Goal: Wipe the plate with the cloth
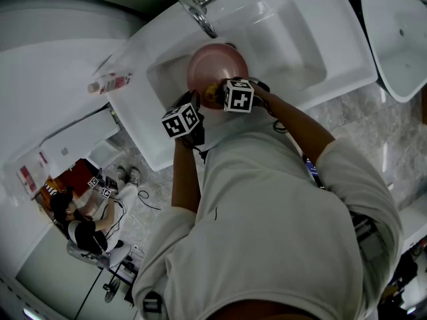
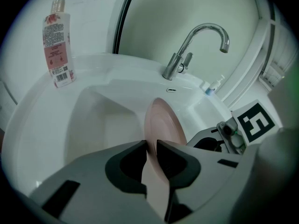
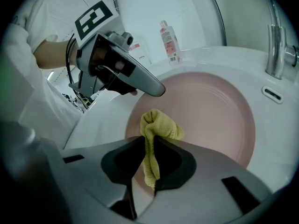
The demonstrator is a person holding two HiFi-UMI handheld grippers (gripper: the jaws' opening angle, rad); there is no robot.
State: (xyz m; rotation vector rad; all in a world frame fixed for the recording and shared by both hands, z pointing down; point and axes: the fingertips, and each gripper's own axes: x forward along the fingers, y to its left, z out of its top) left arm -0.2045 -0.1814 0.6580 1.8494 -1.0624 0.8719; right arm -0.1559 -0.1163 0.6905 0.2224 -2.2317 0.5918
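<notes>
The left hand-held gripper (image 2: 150, 146) has its jaws closed on the rim of the pink plate (image 2: 164, 121), which stands on edge over the basin of the white sink (image 2: 100, 125). The right hand-held gripper (image 3: 148, 141) has its jaws pinched tight on a yellow cloth (image 3: 160, 126). The bunched end of the cloth sticks out past the jaw tips and presses against the plate's inner face near its lower left edge. In the right gripper view the left hand-held gripper reaches in from the upper left to the plate's rim. A chrome faucet (image 2: 198, 37) curves up at the back of the sink. A pink-labelled bottle (image 2: 58, 45) stands upright on the sink's left rim, well apart from the plate. A small pump bottle (image 2: 212, 86) stands just right of the faucet.
</notes>
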